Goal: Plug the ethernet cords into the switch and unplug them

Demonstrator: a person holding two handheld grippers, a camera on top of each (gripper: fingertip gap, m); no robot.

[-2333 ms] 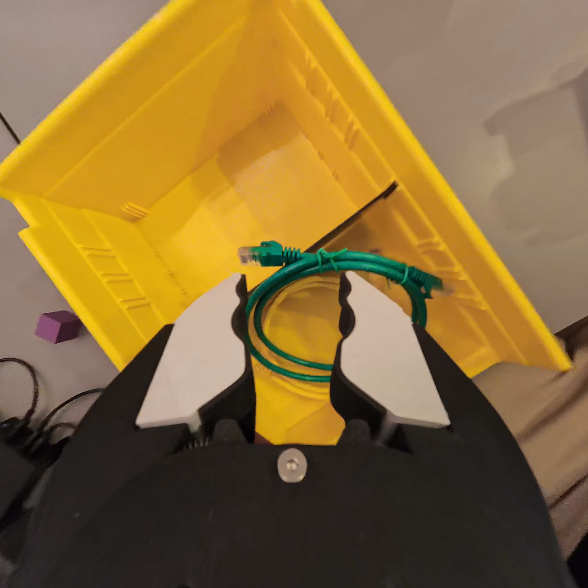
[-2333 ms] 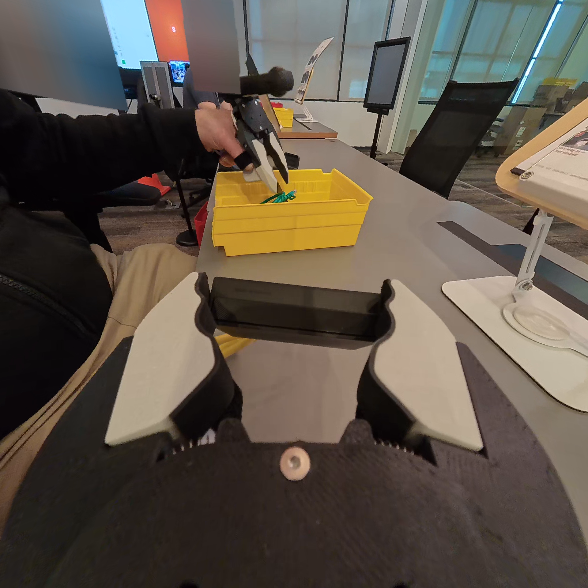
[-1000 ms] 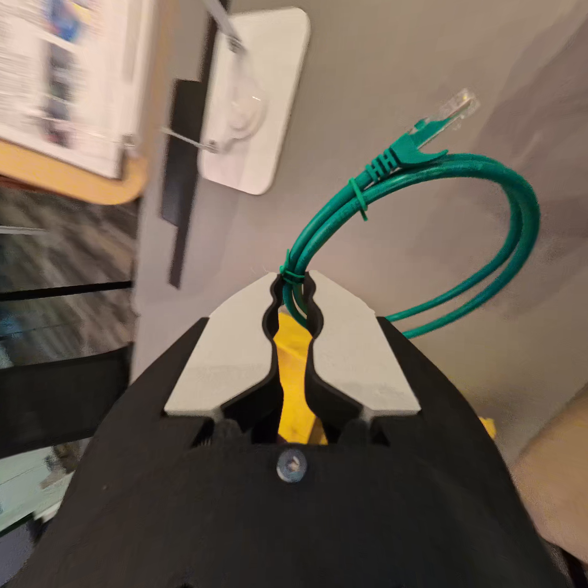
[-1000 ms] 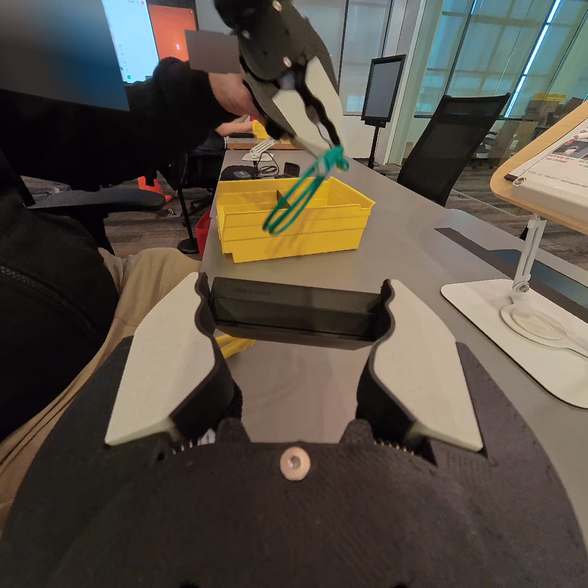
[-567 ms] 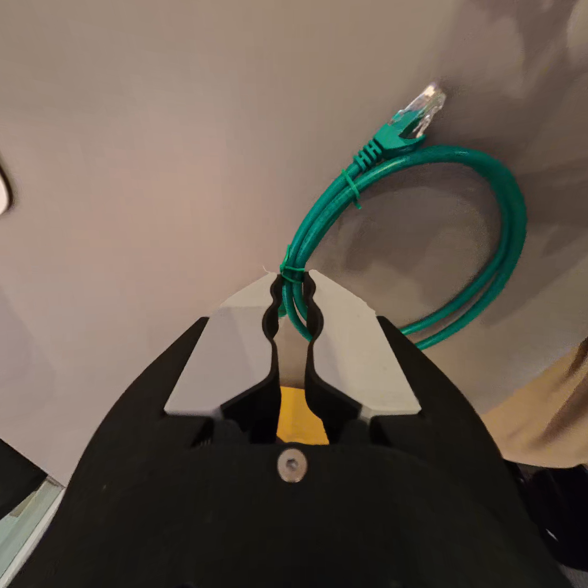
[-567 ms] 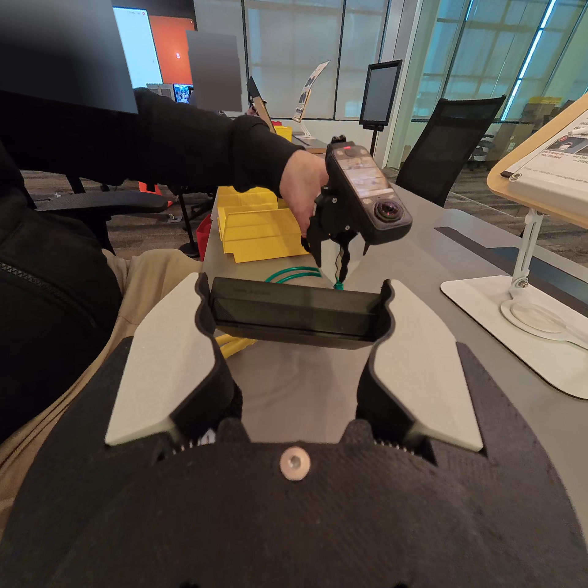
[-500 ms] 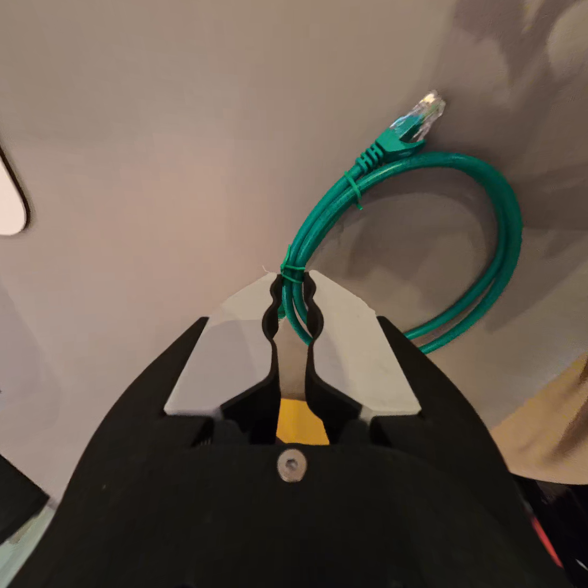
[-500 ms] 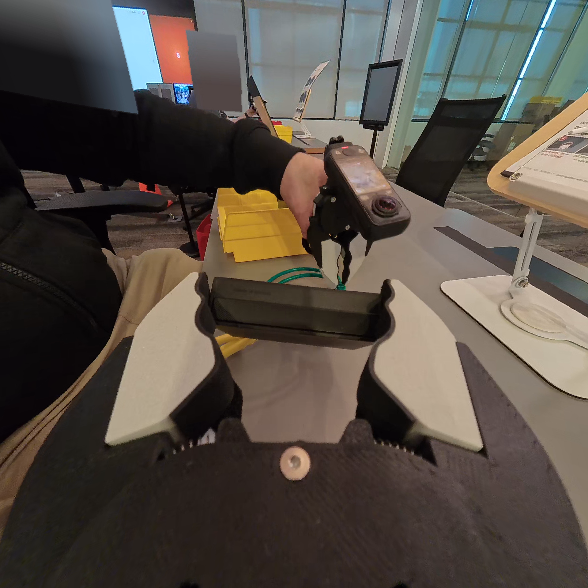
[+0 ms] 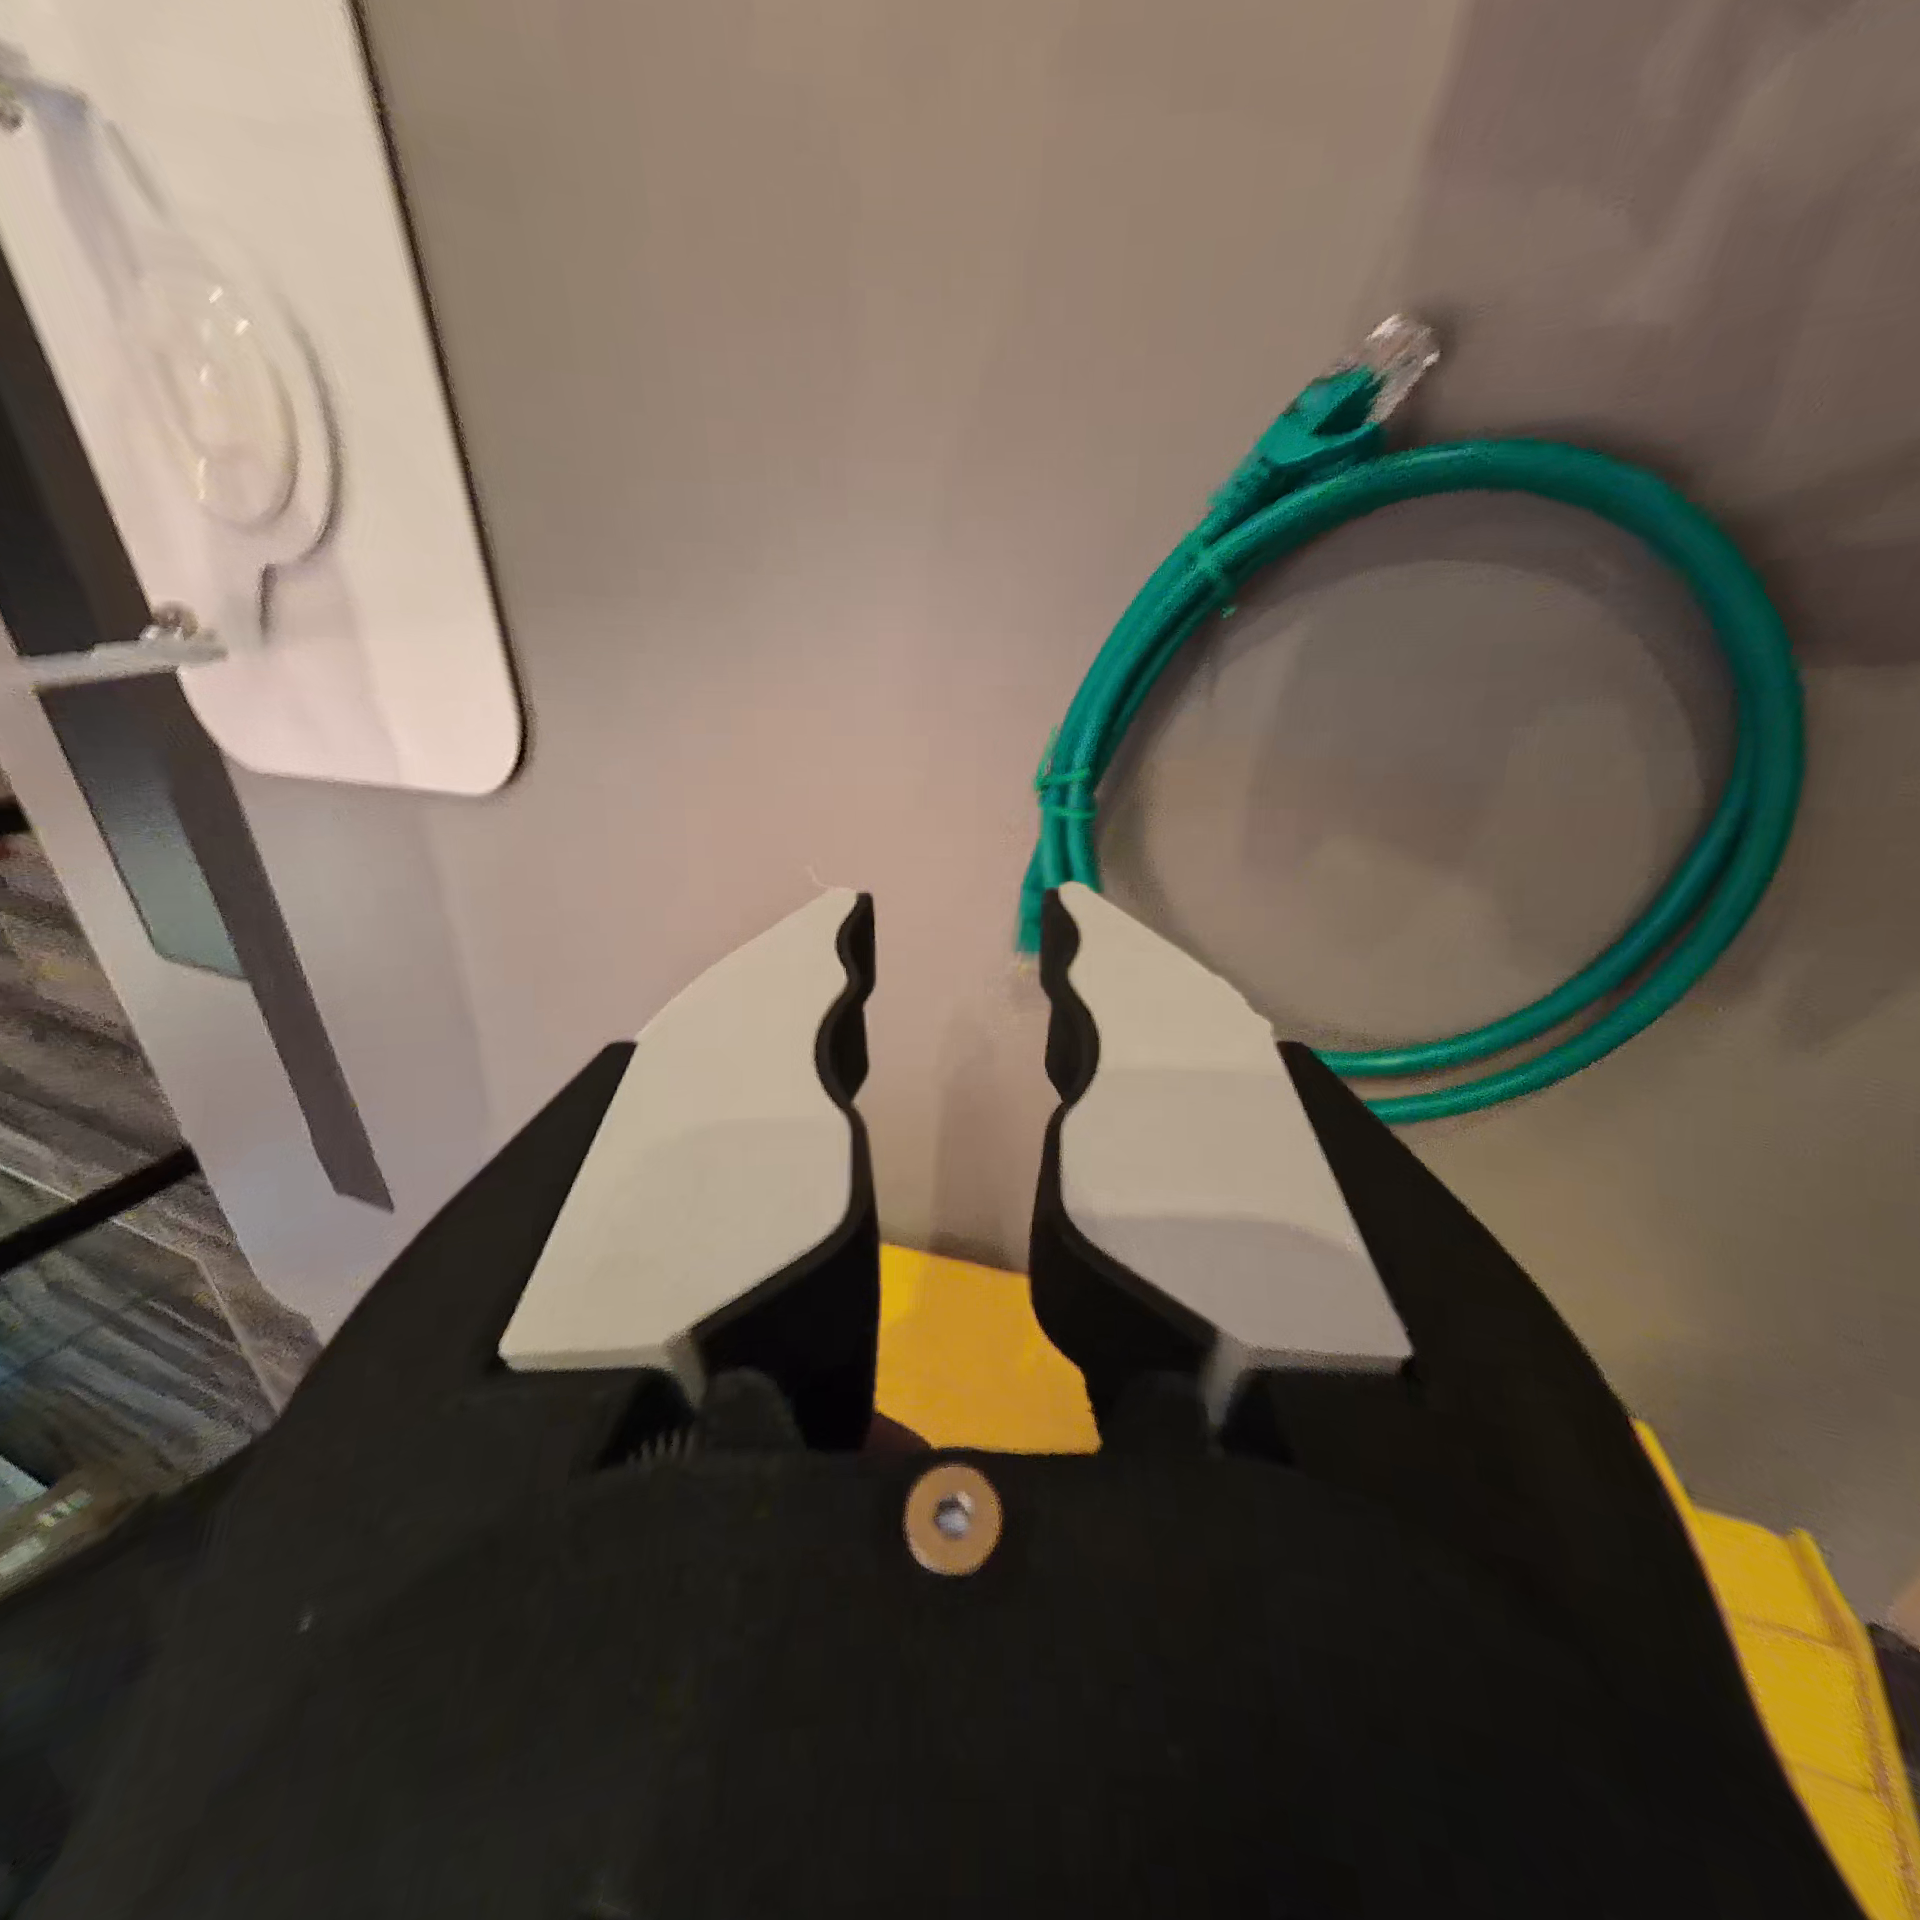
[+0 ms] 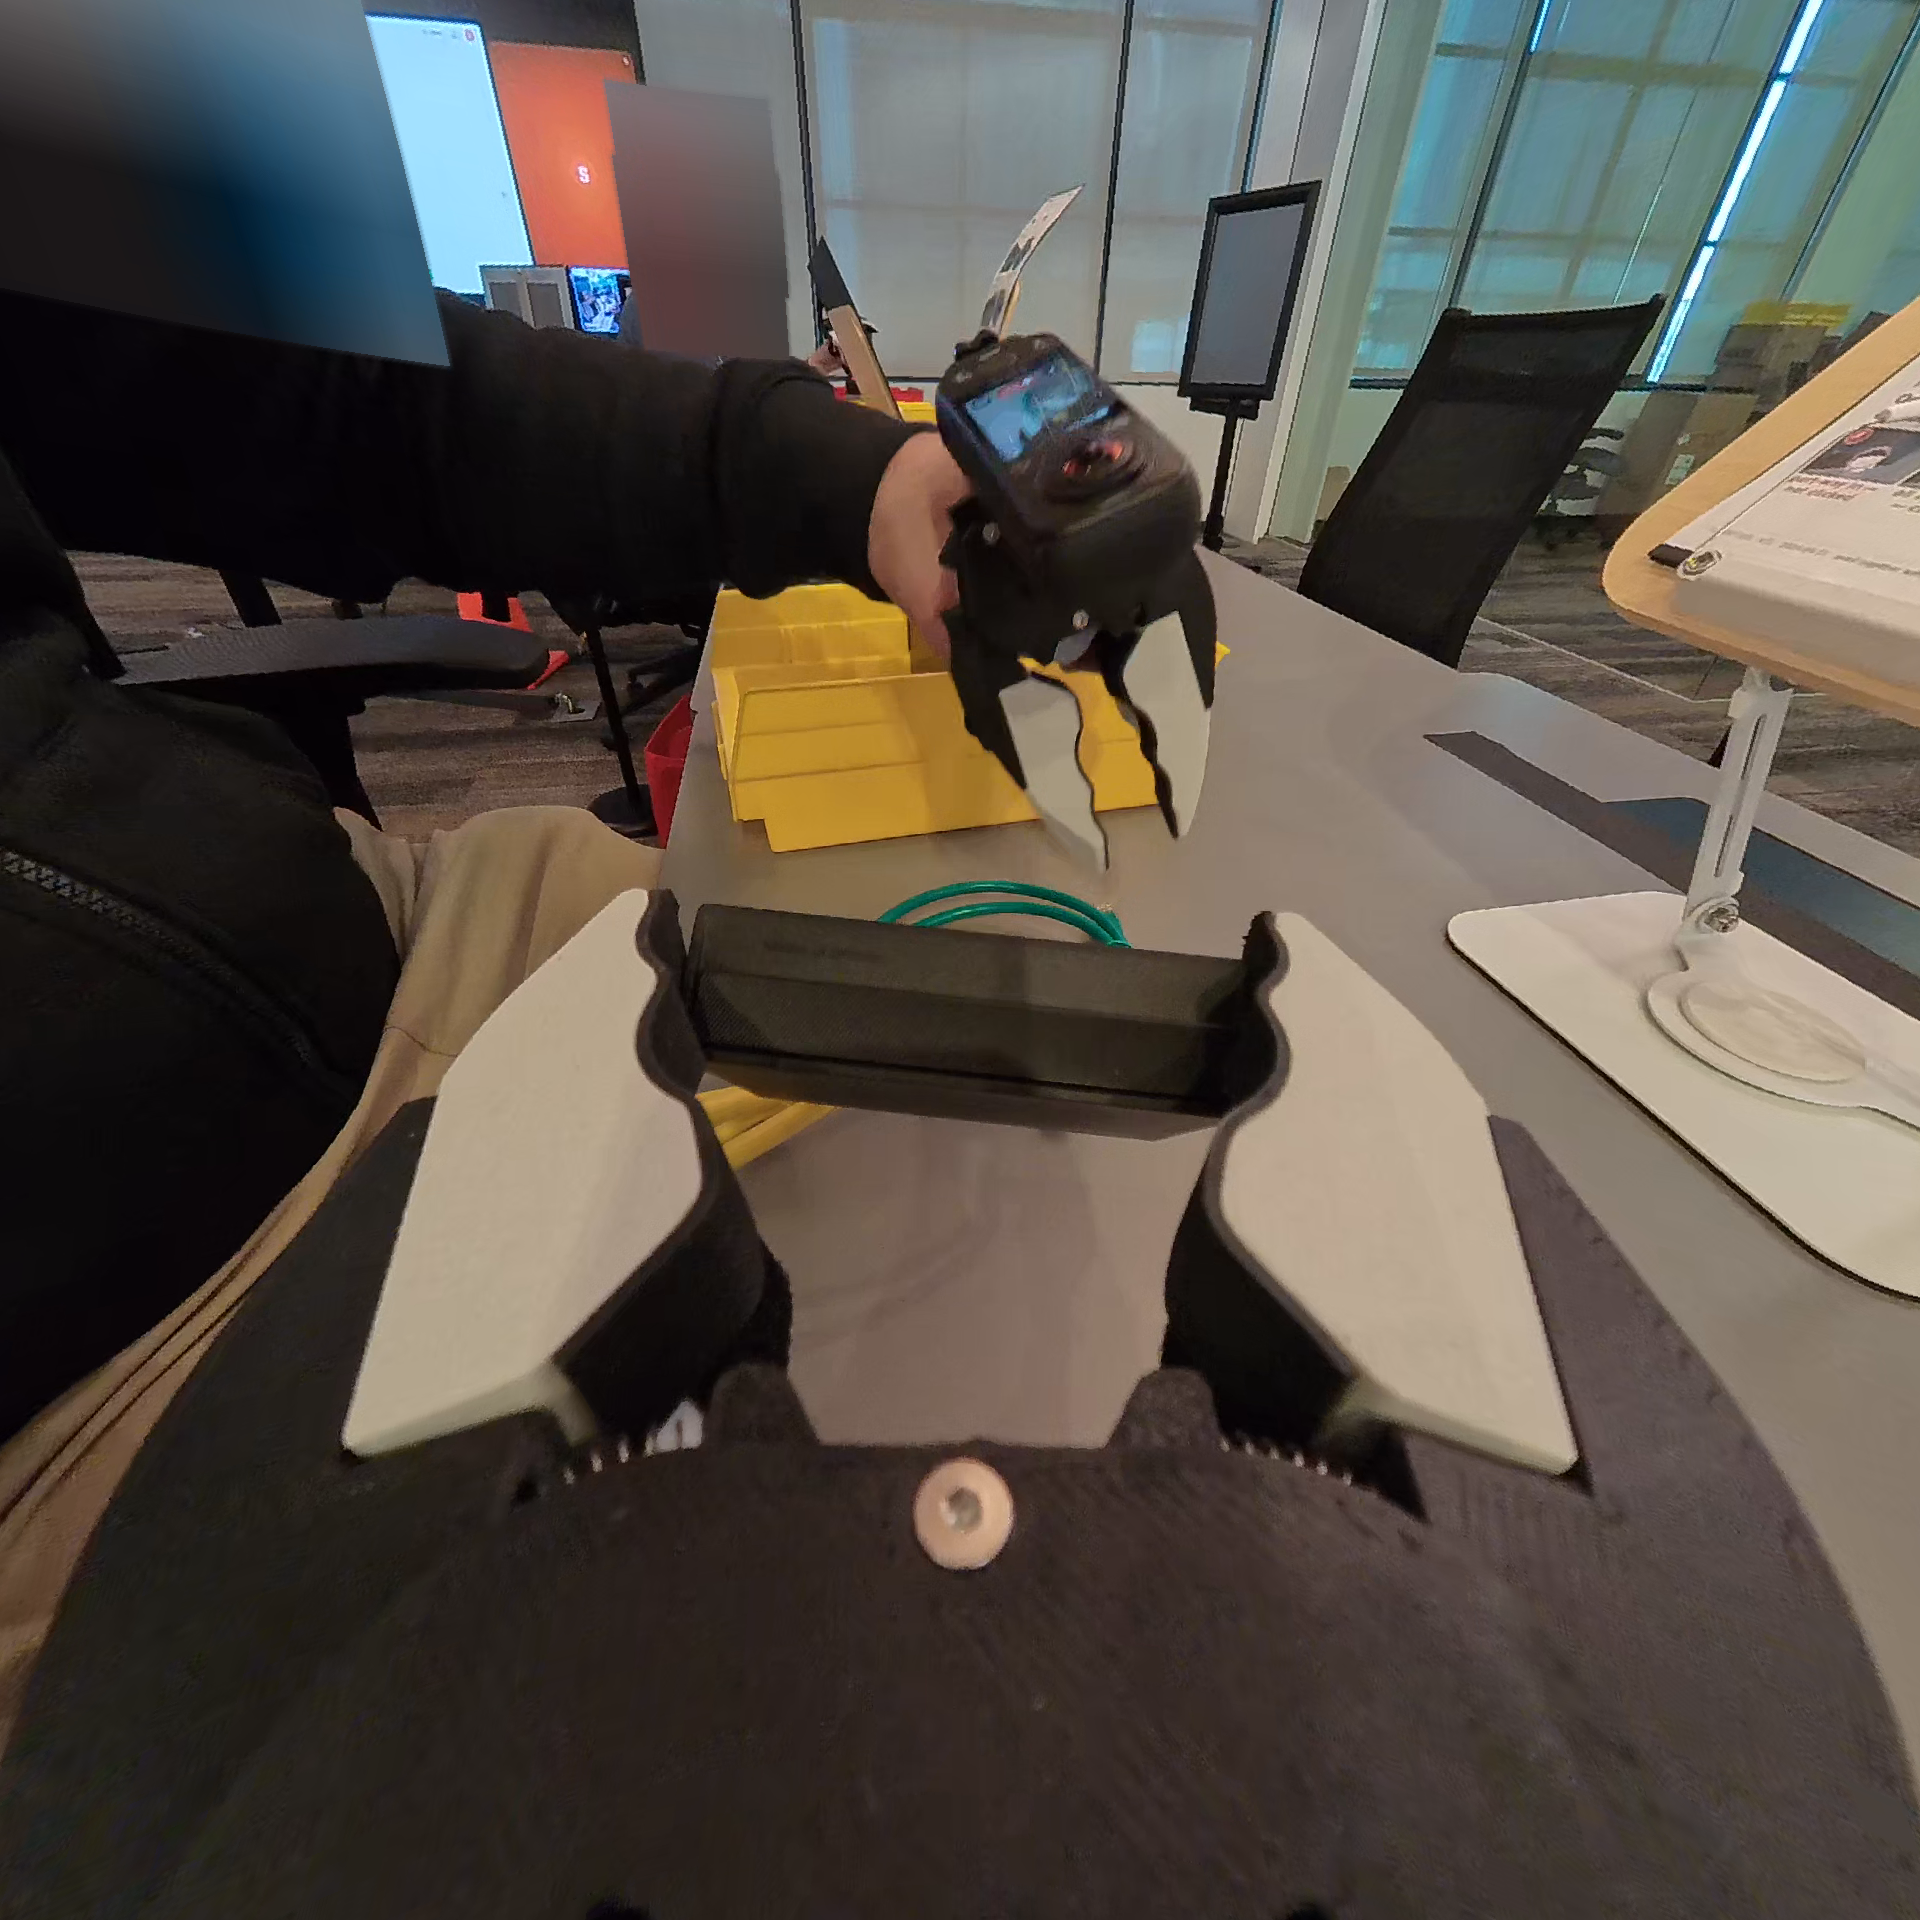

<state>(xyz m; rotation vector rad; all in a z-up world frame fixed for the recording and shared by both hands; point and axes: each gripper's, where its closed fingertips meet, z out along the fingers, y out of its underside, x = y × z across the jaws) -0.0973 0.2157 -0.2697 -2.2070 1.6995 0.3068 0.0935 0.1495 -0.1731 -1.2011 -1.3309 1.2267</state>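
Currently, the left gripper (image 9: 956,914) is hovering above the grey table (image 9: 831,416), its two pale fingers spread apart and gripping nothing. Just beyond and to the right of its fingertips, a coiled green ethernet cord (image 9: 1745,748) is lying flat on the table, bundled with thin ties, one clear-tipped plug pointing away at the top of the coil. A corner of a yellow bin (image 9: 977,1351) is showing between the fingers, nearer the camera. A white stand base (image 9: 343,520) is sitting on the table to the left.

Seen from the right wrist, the right gripper (image 10: 961,997) is clamping a black switch (image 10: 966,1018) crosswise between its fingertips, above the table. Yellow cords (image 10: 764,1127) are peeking out beneath the switch's left end. The green cord is resting on the table just behind the switch, with the left gripper hanging above it, held by a hand (image 10: 914,530) in a black sleeve. Stacked yellow bins are standing farther back.
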